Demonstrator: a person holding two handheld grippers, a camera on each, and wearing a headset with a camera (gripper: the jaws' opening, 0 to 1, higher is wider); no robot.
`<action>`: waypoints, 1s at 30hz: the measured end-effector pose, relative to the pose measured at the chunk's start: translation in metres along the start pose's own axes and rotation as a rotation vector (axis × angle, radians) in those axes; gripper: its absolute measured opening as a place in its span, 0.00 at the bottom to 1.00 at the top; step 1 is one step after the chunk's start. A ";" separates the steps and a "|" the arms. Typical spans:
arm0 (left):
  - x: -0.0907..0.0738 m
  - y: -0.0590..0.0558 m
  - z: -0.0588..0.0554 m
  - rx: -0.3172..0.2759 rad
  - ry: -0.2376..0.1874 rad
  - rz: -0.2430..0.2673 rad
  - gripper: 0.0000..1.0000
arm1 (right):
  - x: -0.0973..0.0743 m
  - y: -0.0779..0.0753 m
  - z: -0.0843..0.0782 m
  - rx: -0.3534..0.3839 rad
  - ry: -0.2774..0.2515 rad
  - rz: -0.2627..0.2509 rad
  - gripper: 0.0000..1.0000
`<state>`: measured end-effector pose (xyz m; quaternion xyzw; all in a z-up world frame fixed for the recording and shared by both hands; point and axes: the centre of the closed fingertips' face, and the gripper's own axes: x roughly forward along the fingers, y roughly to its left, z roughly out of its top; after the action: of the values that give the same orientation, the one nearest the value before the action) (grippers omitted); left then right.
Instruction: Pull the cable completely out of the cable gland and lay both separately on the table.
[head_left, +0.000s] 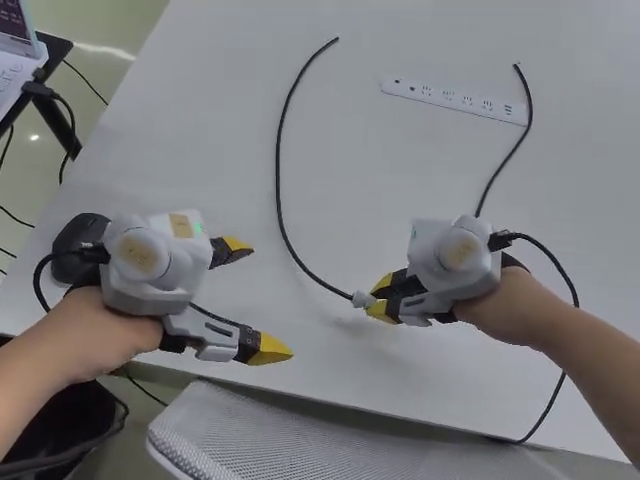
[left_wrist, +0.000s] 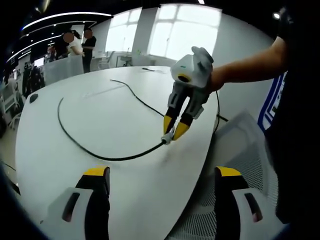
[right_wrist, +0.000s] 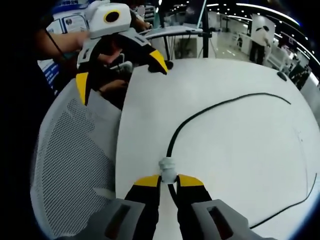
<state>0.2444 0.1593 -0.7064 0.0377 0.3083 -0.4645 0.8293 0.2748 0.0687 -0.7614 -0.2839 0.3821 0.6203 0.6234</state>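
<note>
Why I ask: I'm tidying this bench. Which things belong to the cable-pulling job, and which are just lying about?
Job in hand: black cable, cable gland, right gripper shut on it, left gripper open.
Lying about: power strip, mesh chair.

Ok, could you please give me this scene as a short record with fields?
Left gripper: open, holding nothing, at the table's near edge
Right gripper: shut on the cable gland
Cable: black, runs into the gland, curves away across the table
Power strip: white, lying on the far side
Task state: cable not yet pulled out
</note>
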 end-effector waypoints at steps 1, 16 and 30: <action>0.001 -0.002 0.003 0.001 -0.007 -0.006 0.86 | -0.004 0.002 0.003 -0.004 -0.006 -0.002 0.06; 0.021 -0.022 0.034 0.052 -0.046 -0.072 0.82 | -0.042 0.024 0.029 -0.035 -0.056 -0.003 0.06; 0.025 -0.039 0.071 0.086 -0.137 -0.123 0.73 | -0.079 0.035 0.063 -0.152 -0.037 0.018 0.06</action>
<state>0.2565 0.0938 -0.6544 0.0222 0.2322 -0.5289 0.8160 0.2532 0.0794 -0.6570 -0.3154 0.3248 0.6582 0.6015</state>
